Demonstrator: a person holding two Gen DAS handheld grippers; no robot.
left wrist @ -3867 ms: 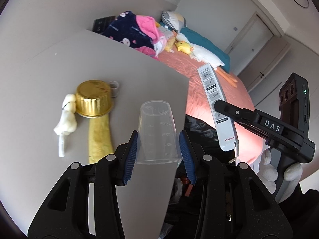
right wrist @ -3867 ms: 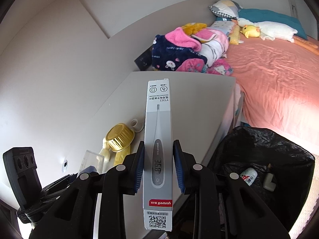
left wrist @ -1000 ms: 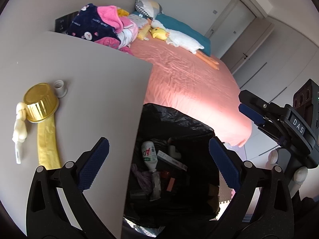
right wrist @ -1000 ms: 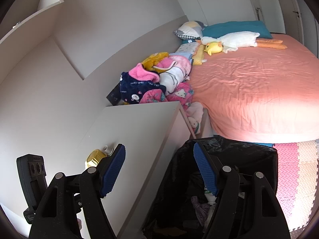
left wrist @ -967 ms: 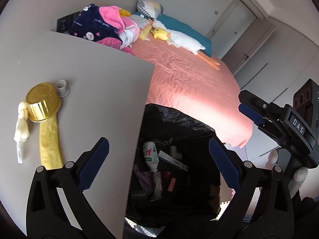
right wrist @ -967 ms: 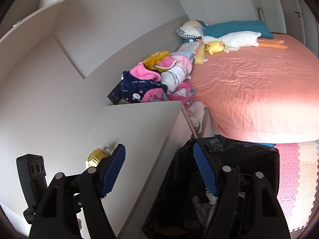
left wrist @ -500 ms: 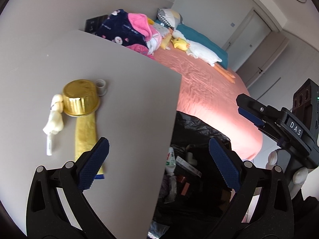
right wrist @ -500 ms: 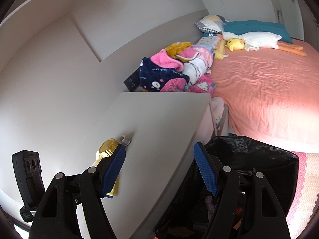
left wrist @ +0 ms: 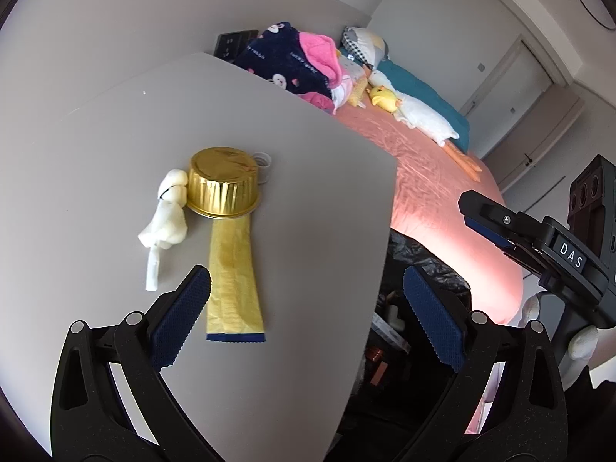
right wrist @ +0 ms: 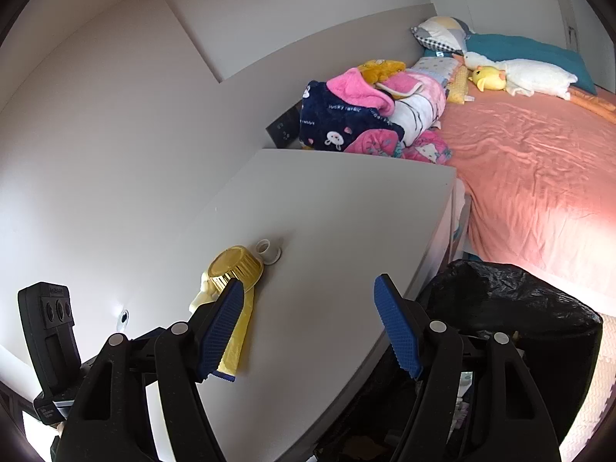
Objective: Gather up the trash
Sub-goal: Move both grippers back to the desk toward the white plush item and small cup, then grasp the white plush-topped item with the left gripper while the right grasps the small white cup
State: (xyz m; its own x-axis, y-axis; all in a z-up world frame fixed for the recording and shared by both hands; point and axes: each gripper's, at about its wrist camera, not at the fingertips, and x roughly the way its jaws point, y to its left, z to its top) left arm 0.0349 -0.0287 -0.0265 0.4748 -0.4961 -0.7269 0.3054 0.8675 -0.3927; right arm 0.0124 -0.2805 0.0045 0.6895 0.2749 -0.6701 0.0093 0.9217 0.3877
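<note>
our left gripper (left wrist: 306, 317): black plastic arms, blue ribbed pads, silver screw heads
our right gripper (right wrist: 310, 327): same black frame, blue pads; a "DAS" label on its side
our glove (left wrist: 583, 340): white

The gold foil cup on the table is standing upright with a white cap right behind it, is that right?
Not quite. The gold foil cup is upside down, its flat base facing up and its rim on the table. The left wrist view shows it. The white cap does sit right behind it.
</note>
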